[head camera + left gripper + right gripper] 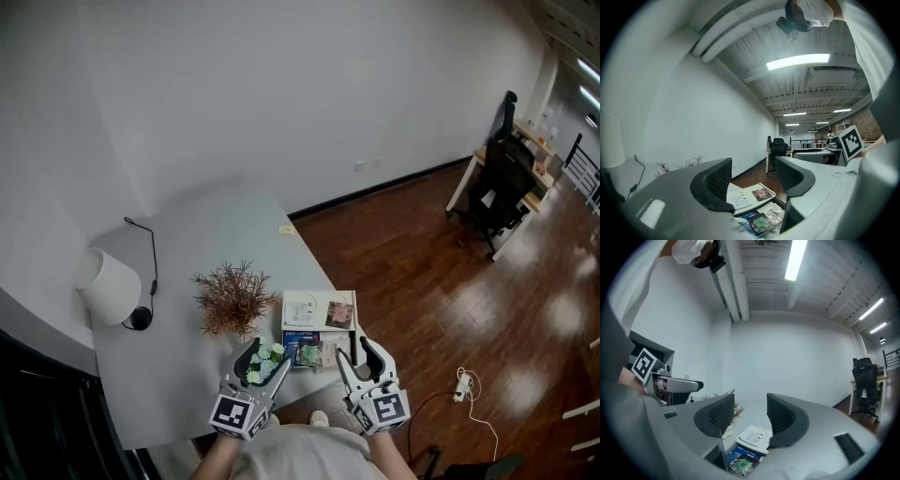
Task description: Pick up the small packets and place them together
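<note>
The packets (307, 352) lie in a loose, overlapping cluster at the table's (178, 375) near edge, just below a paper (317, 309). The left gripper (263, 360) and right gripper (358, 353) hover level above them, jaws apart and empty. A careless sweep could nudge a slick packet off the edge, or pinch two at once.

The floor (422, 262) is glossy dark wood, the table (197, 246) matt grey, the small packets (308, 354) shiny plastic film.
</note>
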A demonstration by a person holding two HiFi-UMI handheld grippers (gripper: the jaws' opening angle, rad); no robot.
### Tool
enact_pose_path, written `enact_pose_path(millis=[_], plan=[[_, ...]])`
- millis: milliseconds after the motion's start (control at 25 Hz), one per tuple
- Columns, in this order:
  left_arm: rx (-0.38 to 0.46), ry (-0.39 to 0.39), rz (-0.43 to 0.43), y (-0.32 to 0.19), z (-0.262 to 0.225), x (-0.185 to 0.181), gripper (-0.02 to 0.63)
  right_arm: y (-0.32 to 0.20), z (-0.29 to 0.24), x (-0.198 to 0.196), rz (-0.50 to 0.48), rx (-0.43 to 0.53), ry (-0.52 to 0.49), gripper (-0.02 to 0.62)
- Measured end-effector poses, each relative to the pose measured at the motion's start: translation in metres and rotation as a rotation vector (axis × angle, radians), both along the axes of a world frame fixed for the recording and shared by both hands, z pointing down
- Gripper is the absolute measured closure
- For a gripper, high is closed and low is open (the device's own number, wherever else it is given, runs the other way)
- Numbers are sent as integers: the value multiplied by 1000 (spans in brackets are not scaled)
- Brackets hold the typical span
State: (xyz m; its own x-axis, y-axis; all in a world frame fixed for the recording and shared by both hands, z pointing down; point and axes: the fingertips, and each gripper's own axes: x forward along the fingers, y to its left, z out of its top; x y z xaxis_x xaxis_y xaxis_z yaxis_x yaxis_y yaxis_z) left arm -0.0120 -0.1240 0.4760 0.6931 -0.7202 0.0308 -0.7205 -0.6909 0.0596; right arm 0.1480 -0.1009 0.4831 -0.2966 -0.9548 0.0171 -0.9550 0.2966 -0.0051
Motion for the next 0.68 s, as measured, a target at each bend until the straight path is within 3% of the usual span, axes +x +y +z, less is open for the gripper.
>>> enact_pose_path(millis=[320,680], plan=[[0,13,2,10,2,-4,314,5,-5,-3,3,-13,21,360],[-8,35,-4,16,5,-28,316,14,6,-35,-20,-44,65,360]])
